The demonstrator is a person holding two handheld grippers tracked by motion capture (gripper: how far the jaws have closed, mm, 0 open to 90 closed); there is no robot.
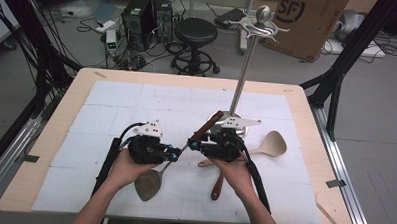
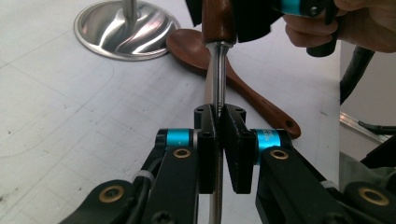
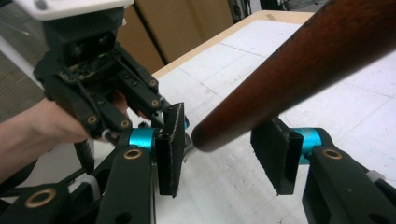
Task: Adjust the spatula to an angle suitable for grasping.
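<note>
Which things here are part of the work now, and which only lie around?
In use: spatula, left gripper shut on its metal shaft, right gripper open around its wooden handle.
Lying about: light wooden spoon, dark wooden spoon, utensil stand.

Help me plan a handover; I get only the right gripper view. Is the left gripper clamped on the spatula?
Observer: Yes. The left gripper is shut on the metal shaft, just below the wooden handle.
Operator: Where is the blade?
Observer: The blade is at the near end, beside the left hand. I cannot tell whether it touches the table.
Operator: Anything lying near my side?
Observer: A dark spoon and a pale spoon lie on the table, both running under the hand that holds the right gripper.
</note>
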